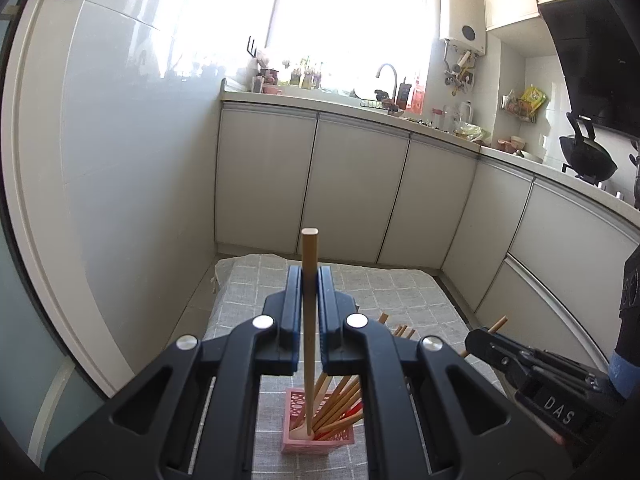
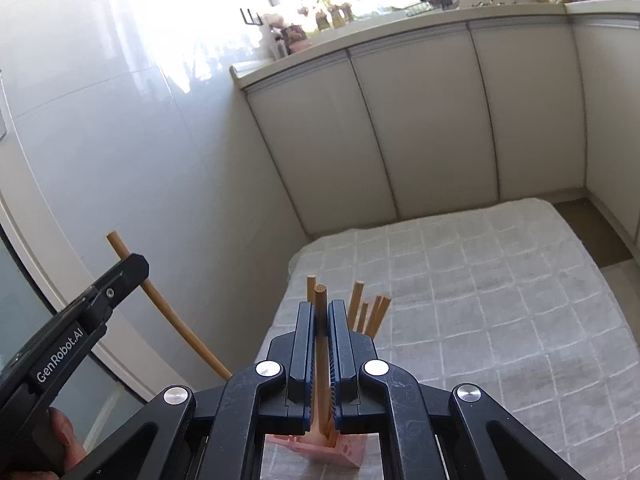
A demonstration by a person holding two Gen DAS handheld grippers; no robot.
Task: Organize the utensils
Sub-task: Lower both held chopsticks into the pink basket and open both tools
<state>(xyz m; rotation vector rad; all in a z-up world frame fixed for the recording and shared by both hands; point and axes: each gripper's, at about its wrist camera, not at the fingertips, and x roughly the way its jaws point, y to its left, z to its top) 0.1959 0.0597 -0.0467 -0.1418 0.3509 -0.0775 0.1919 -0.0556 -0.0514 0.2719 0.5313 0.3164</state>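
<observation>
1. While the light pours in through the kitchen window [image 1: 348, 12], both tongs stand over a low table covered by a grey checked cloth [image 2: 480, 300].
2. The left gripper [image 1: 310, 280] has its blue-lined jaws pressed together on a wooden spoon [image 1: 309, 320], gripping the handle a little below its top end.
3. The spoon stands nearly upright, its bowl end down inside a small pink basket [image 1: 320, 440] that sits on the cloth.
4. In the right wrist view the same left gripper [image 2: 136, 268] comes in from the left edge, with the spoon handle [image 2: 168, 312] sticking out past it at a slant.
5. The right gripper [image 2: 321, 320] is likewise squeezed shut on a single wooden chopstick [image 2: 321, 344], which rises just above the jaw tips and runs down into the pink basket [image 2: 344, 450].
6. Several more chopsticks [image 1: 340, 404] lean in the basket, fanning to the right, with something red [image 1: 352, 414] among them that I cannot make out.
7. In the right wrist view their tops [image 2: 372, 312] show just beyond the jaws.
8. The right gripper [image 1: 480, 340] also appears at the lower right of the left wrist view, a stick end poking out above it.
9. Pale cupboard doors [image 1: 360, 192] run behind the table under a counter, where a tap [image 1: 388, 76] stands by the window.
10. A black wok [image 1: 588, 156] sits on the stove at the far right.
</observation>
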